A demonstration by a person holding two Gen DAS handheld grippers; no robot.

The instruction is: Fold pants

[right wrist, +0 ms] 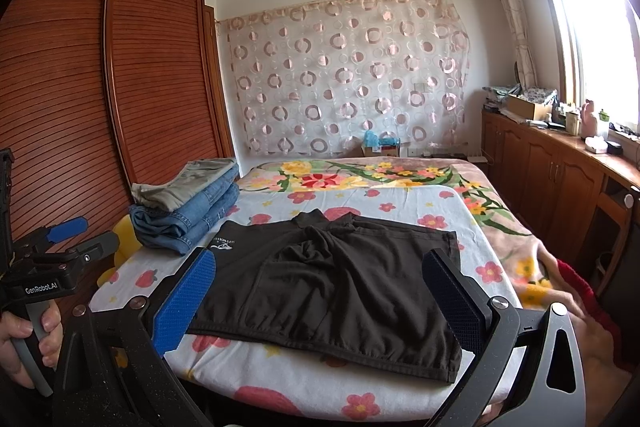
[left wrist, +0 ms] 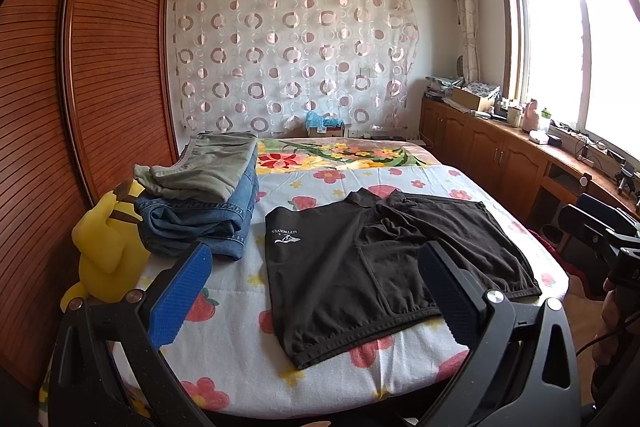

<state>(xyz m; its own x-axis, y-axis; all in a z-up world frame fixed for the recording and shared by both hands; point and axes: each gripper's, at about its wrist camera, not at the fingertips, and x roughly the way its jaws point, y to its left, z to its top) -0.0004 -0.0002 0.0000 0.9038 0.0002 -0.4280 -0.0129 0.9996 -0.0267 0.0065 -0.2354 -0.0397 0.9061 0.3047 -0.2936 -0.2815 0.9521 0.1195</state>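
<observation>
The black shorts (left wrist: 384, 267) lie flat on the bed (left wrist: 240, 315), waistband nearest and running crosswise, directly ahead of the left gripper (left wrist: 316, 291) and right gripper (right wrist: 320, 303), both spread wide and empty, neither clearly nearer.

Bright daylight from the blown-out window (left wrist: 576, 51); sharp focus, strong fisheye bending, dark vignetted corners

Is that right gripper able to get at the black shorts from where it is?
Probably yes. The right gripper is open and faces the black shorts, which lie flat on the bed with nothing between them.
</observation>
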